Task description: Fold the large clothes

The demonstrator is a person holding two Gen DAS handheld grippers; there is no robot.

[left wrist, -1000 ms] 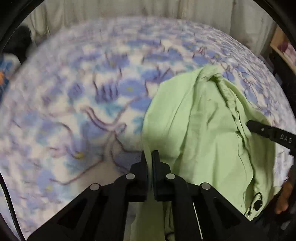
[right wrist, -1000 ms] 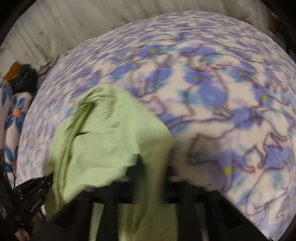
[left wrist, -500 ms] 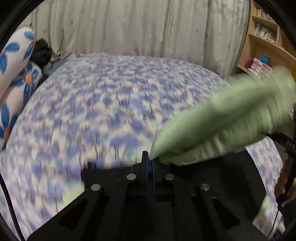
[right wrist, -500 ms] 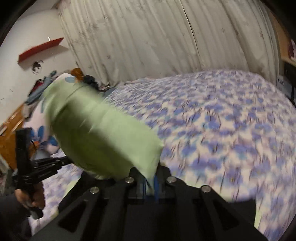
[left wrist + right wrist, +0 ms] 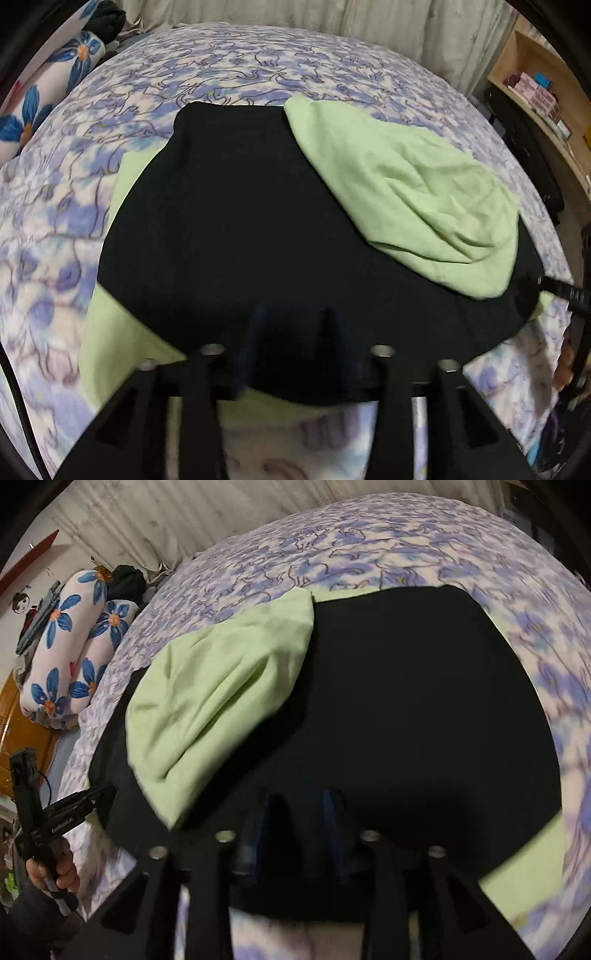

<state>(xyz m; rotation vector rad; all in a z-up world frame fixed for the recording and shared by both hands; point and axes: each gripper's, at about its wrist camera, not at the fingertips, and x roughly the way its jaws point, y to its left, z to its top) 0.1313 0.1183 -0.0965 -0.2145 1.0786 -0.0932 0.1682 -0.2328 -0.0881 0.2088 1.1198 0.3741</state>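
A large garment lies spread on the bed, black with light green edges and a light green flap folded over its right part. In the right wrist view the black cloth fills the middle and the green flap lies on its left. My left gripper is open just above the near edge of the black cloth, holding nothing. My right gripper is open over the near edge too, empty. Each gripper shows in the other's view: the right and the left.
The bed has a blue-flowered cover. Flowered pillows lie at the left head side. A curtain hangs behind the bed. A wooden shelf with boxes stands to the right.
Both grippers swung the garment up, laid it flat on the bed, then opened and let it go. The black side now shows, with the green flap on top.
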